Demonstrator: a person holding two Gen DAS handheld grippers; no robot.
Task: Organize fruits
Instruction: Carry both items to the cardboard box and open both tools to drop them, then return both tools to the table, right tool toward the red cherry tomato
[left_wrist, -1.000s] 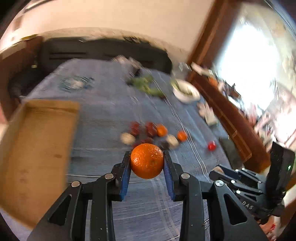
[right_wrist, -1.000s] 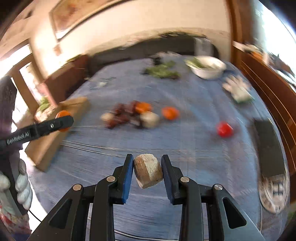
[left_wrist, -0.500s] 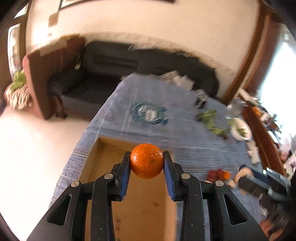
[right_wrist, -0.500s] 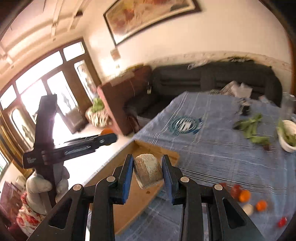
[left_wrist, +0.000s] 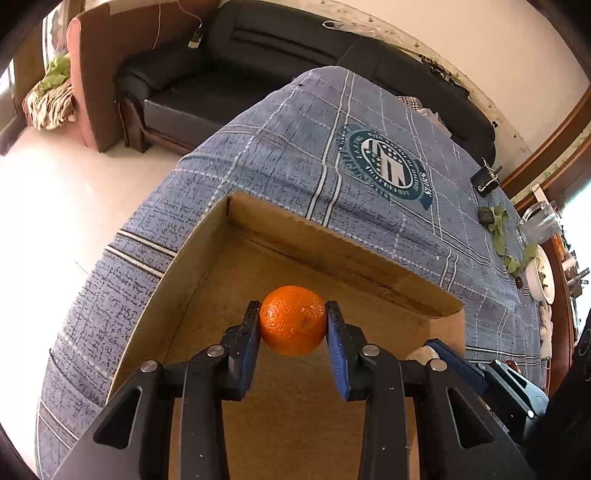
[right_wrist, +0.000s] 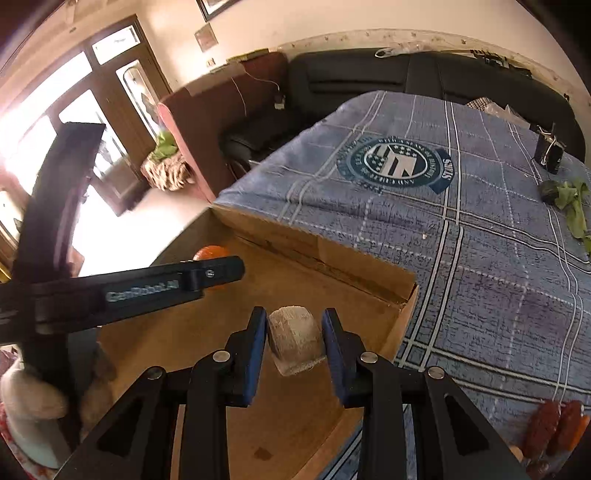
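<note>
The left gripper is closed on an orange, its two blue-padded fingers pressing the fruit from either side, and it holds the fruit in the air over the inside of an open cardboard box. The right gripper is likewise clamped, its fingers pinching a pale, rough, beige-grey rounded fruit above the same cardboard box, close to the box's right-hand corner. In the right wrist view the left gripper reaches in from the left across the box, with the orange showing partly behind its fingertip; white lettering along its side is blurred, and reads roughly as "GenRobot.AI". In the left wrist view part of the right gripper shows at the lower right edge, beside the box wall. The visible floor of the box shows bare brown cardboard with a few small stains; whether anything lies in the parts hidden by the grippers cannot be told. The box rests on a blue plaid cloth that covers the table and carries a round dark-teal emblem with a stars-and-stripes shield in the middle; the ring of writing around it is too small and distorted to read. At the lower right edge of the right wrist view, a few dark red and orange fruits lie on the cloth outside the box.
</note>
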